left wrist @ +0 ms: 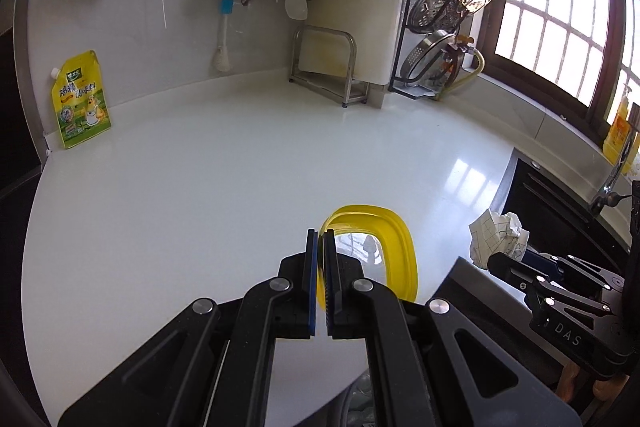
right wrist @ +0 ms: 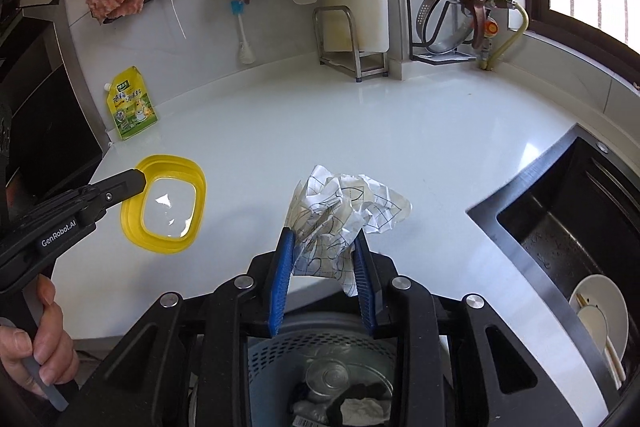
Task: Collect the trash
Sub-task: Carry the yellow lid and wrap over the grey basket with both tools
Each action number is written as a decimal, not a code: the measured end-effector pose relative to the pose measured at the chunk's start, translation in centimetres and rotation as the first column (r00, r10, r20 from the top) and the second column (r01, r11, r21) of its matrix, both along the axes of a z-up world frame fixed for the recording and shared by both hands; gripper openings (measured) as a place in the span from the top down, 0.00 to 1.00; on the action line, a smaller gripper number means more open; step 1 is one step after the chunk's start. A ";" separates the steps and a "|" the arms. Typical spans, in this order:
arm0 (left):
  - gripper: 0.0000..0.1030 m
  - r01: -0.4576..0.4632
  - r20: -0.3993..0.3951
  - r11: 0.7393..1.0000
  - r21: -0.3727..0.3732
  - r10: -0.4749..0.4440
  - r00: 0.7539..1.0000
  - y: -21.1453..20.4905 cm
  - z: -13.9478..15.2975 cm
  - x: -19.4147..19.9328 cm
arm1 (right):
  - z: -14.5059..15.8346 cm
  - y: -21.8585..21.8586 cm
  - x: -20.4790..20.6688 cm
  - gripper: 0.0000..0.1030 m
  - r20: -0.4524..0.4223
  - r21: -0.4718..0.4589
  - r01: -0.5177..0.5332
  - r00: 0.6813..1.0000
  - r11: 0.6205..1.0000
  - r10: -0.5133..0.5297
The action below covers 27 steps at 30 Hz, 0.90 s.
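In the left wrist view, the left gripper (left wrist: 320, 239) is holding a yellow-rimmed lid (left wrist: 394, 247) with its jaws closed tight on the lid's rim, near the front edge of the white bench (left wrist: 200, 167). The bench surface ahead is lying open up to the back wall, where a yellow seasoning pouch (left wrist: 80, 103) is leaning at the left and a metal rack (left wrist: 332, 67) is standing at the back. At the right, the right gripper (left wrist: 508, 259) is carrying a crumpled paper (left wrist: 496, 235) beside the edge of the dark sink (left wrist: 560, 211).

In the right wrist view, the right gripper (right wrist: 324, 247) is keeping its jaws partly open but pressing on the crumpled paper (right wrist: 344, 203), which is sitting between the blue pads (right wrist: 280, 275) and sticking out forward above the bench (right wrist: 400, 131). Below the jaws, beyond the bench's front edge, a blue-grey trash basket (right wrist: 280, 351) is standing with rubbish inside. The left gripper (right wrist: 136, 181) is reaching in from the left with the lid (right wrist: 164, 203), well apart from the paper. The sink (right wrist: 560, 227) is opening at the right, with a white bowl (right wrist: 600, 311) inside. A hand (right wrist: 36, 343) is showing at the lower left.
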<state>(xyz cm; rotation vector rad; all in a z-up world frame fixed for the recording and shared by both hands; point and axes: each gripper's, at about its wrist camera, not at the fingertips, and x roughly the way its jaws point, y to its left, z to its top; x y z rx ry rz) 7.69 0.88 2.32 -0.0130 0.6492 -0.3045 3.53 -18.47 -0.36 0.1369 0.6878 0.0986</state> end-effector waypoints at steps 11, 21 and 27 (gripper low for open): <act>0.96 0.039 -0.055 0.999 0.035 -0.037 0.998 -2.8 -2.5 -8.0 | -3.1 -1.4 -9.8 0.72 -0.039 0.007 0.067 0.997 0.998 -0.067; 0.96 0.060 -0.118 0.996 0.071 -0.052 0.992 -4.9 -6.0 -11.8 | -6.8 -1.7 -13.4 0.72 -0.103 0.008 0.072 0.992 0.997 -0.071; 0.96 0.056 -0.148 0.994 0.096 -0.041 0.988 -5.5 -7.5 -12.1 | -8.0 -1.5 -13.9 0.72 -0.123 0.018 0.055 0.991 0.998 -0.052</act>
